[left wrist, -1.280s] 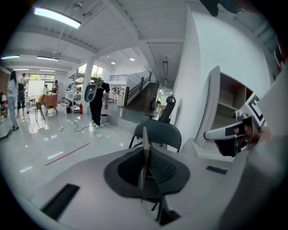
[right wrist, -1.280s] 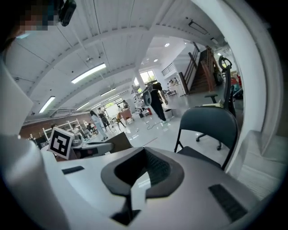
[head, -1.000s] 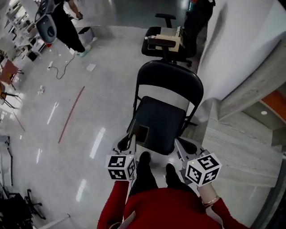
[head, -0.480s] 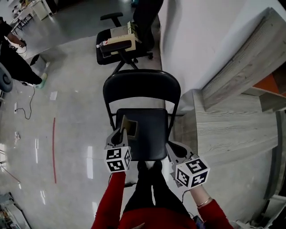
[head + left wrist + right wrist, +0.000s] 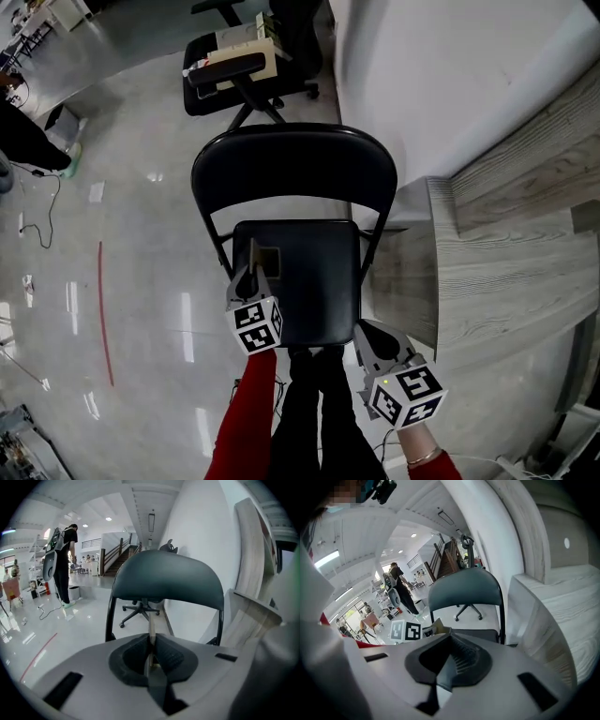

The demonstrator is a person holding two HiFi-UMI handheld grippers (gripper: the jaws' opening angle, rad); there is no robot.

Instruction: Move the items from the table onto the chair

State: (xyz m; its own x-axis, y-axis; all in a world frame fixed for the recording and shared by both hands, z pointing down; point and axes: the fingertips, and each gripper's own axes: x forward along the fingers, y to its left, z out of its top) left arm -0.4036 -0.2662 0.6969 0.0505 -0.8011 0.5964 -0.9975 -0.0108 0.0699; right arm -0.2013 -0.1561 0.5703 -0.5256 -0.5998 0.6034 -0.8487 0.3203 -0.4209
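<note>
A black folding chair (image 5: 314,281) stands right in front of me, its backrest (image 5: 166,581) filling the left gripper view. My left gripper (image 5: 251,279) hovers over the seat's left part, shut on a thin, flat brown card-like item (image 5: 264,261) held on edge. That item's narrow edge (image 5: 152,630) runs up between the pads of the left gripper (image 5: 151,651). My right gripper (image 5: 375,339) hangs off the seat's front right corner. In its own view the right gripper (image 5: 449,660) has its pads together with nothing between them.
A grey wood-grain table (image 5: 506,253) adjoins the chair on the right, below a white wall (image 5: 450,75). Behind the chair stands a black office chair (image 5: 239,66) carrying a box. A person (image 5: 23,141) is at the far left; a red line (image 5: 105,309) marks the glossy floor.
The folding chair has come closer and centred in the head view. My left gripper carried the flat item further over the seat. My right gripper has dropped lower, toward the seat's front.
</note>
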